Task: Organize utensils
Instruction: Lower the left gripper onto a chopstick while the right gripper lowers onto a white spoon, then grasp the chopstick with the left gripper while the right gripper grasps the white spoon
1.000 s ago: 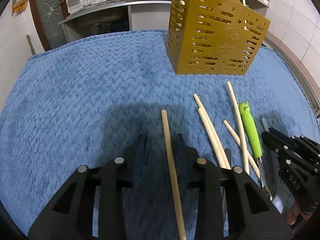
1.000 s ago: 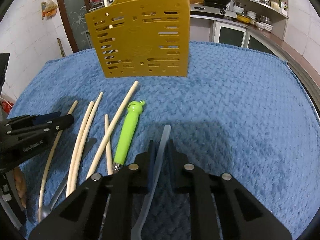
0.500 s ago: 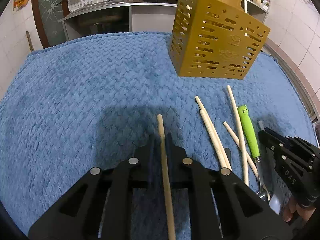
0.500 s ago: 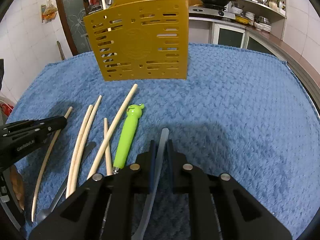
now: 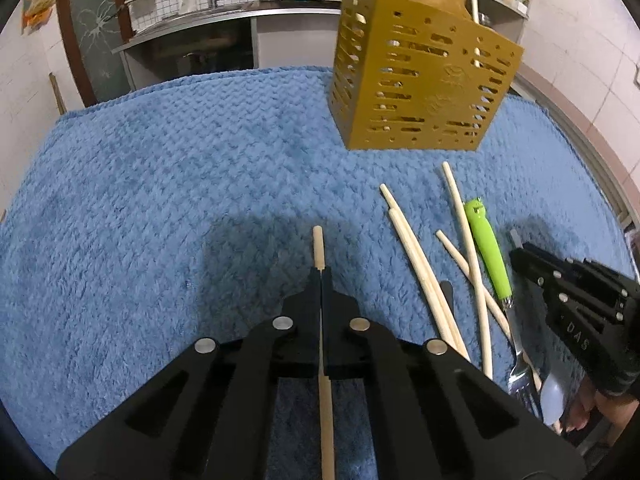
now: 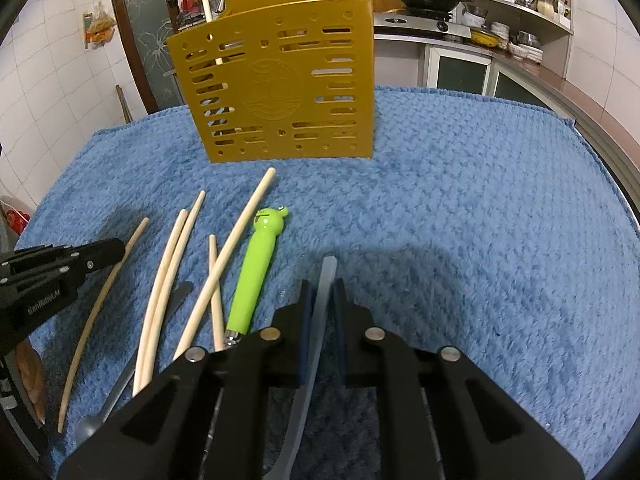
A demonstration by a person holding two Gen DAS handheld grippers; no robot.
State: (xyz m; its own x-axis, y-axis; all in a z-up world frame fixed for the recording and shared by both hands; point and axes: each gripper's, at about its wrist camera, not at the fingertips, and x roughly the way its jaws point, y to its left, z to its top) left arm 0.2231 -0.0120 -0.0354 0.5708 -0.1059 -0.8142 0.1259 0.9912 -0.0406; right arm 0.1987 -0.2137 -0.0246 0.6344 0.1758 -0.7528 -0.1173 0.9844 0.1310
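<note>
Now left hand-held gripper (image 5: 321,276) pinches chopstick (image 5: 318,246) w/ towel (image 5: 160,200) open ahead.

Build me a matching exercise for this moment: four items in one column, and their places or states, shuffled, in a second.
Items
1. single wooden chopstick
2. translucent grey utensil handle
3. green frog-headed fork
4. perforated mustard-yellow utensil holder

States
A. lying loose on the blue towel
B. pinched in the left gripper
C. standing upright at the back
D. clamped in the right gripper

Pairs: 1-B, 2-D, 3-A, 4-C
</note>
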